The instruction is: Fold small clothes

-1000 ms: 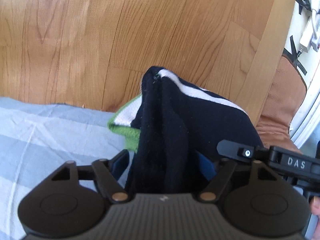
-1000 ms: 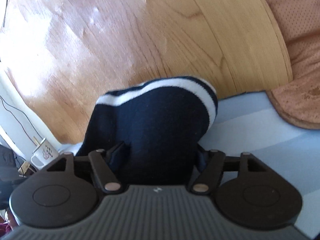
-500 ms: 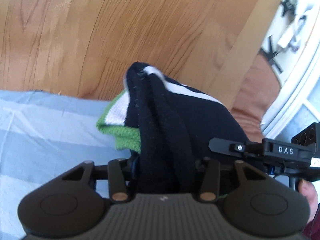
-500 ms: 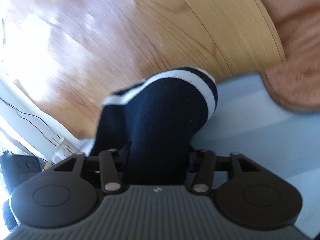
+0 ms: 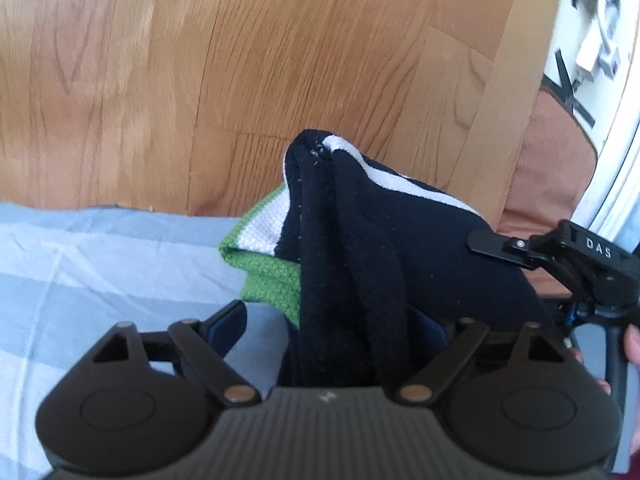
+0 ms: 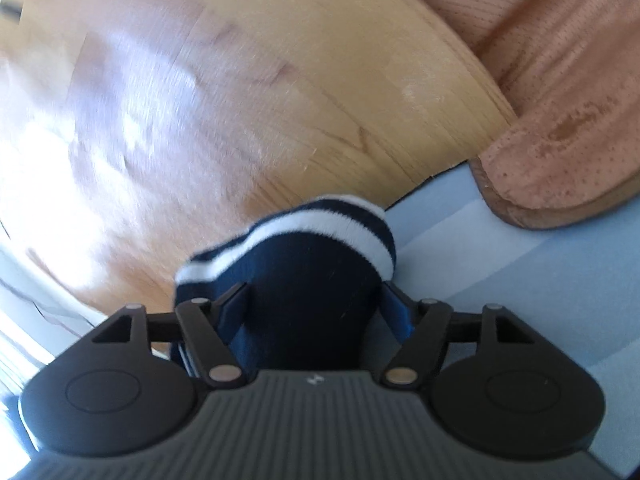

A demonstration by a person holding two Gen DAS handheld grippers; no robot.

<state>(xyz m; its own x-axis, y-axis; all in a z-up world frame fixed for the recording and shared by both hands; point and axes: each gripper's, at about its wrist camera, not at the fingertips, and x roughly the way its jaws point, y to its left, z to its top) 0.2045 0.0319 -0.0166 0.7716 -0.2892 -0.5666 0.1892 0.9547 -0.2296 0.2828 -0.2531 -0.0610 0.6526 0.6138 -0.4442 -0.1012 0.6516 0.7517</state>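
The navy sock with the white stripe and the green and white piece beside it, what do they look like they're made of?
Navy sock: soft knit, probably cotton blend; matte, slightly fuzzy, with lint specks and a ribbed striped cuff.
Green and white piece: coarser knit, its loops plainly visible; exact fibre cannot be told.

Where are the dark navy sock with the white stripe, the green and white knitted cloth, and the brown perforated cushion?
Dark navy sock [image 5: 420, 248]: left wrist view, its body.
Green and white knitted cloth [image 5: 272, 276]: left wrist view, green edge.
Brown perforated cushion [image 6: 560, 168]: right wrist view, front rim.
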